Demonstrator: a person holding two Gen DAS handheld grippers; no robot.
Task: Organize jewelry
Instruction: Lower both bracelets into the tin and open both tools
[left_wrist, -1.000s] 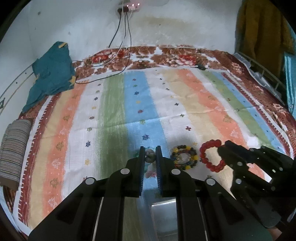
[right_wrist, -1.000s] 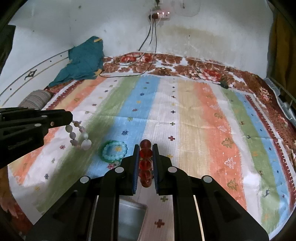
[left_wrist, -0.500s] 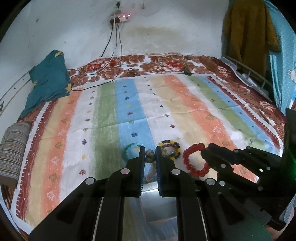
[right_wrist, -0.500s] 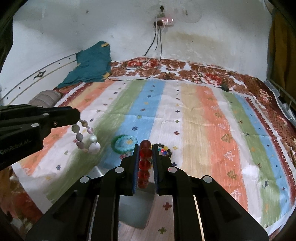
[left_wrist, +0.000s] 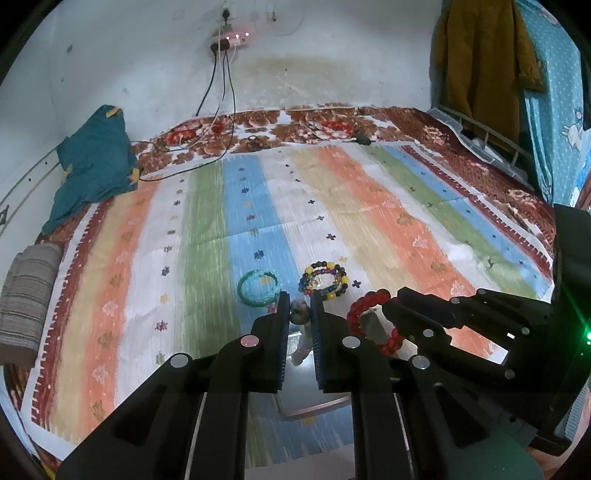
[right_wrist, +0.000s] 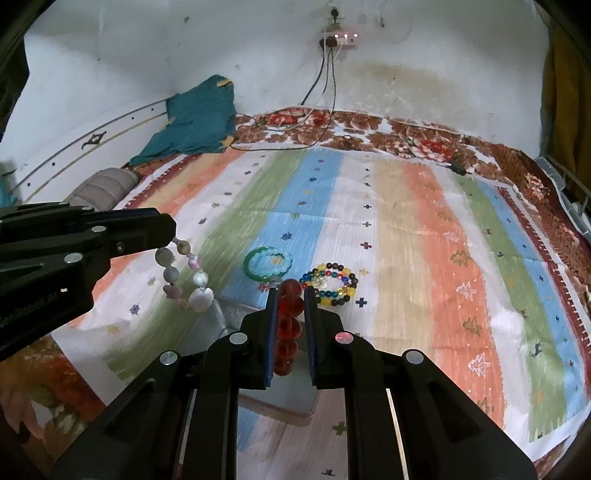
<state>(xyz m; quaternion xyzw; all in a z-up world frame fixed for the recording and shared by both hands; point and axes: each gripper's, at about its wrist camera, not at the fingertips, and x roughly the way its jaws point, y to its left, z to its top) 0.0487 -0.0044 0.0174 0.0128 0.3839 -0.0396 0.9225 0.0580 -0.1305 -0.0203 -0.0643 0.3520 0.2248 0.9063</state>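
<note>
Left tool (left_wrist: 300, 308) pinches a pale bead bracelet (right_wrist: 186, 275) by one bead; right tool (right_wrist: 291, 295) clamps the red bracelet (left_wrist: 373, 321). Both dangle below their tips over the bed (left_wrist: 369, 221); a swing could slip them loose.

Dim, motion-blurred (fisheye-warped edges)

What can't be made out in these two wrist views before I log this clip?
- Metal tray: both views, mostly behind the jaws; its contents can't be seen.
- Red bead bracelet: right wrist view shows only a few beads between the jaws.
- Pale bead bracelet: left wrist view shows one bead clearly; the rest hangs blurred behind the jaws.
- Person: only fingers at the right wrist view's left edge.
</note>
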